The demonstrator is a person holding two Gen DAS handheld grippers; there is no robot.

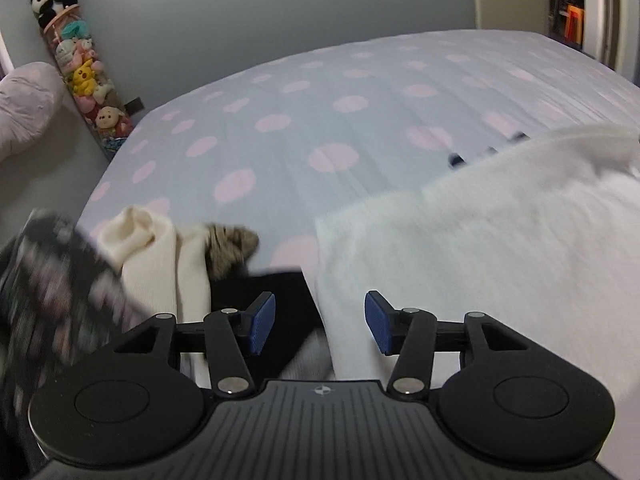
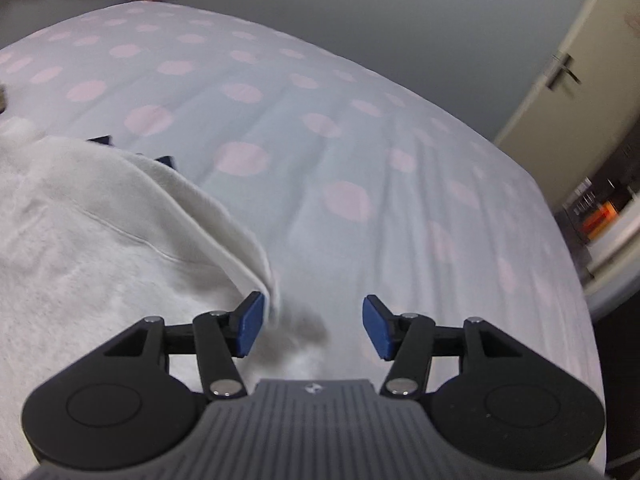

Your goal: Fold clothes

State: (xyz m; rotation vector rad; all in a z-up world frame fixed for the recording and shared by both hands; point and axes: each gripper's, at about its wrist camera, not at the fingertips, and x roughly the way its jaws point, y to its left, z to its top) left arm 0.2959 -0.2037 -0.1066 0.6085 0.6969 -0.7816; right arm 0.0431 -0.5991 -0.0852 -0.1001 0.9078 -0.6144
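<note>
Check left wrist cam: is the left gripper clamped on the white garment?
No. The left gripper is open, its blue pads spread wide, with the edge of the white garment lying between them ungrasped.

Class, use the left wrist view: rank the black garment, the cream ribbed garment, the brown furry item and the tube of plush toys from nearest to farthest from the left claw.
1. Black garment: just ahead of the left claw, under its left pad.
2. Cream ribbed garment: left of the black one.
3. Brown furry item: behind the cream garment.
4. Tube of plush toys: far left, against the wall.
</note>
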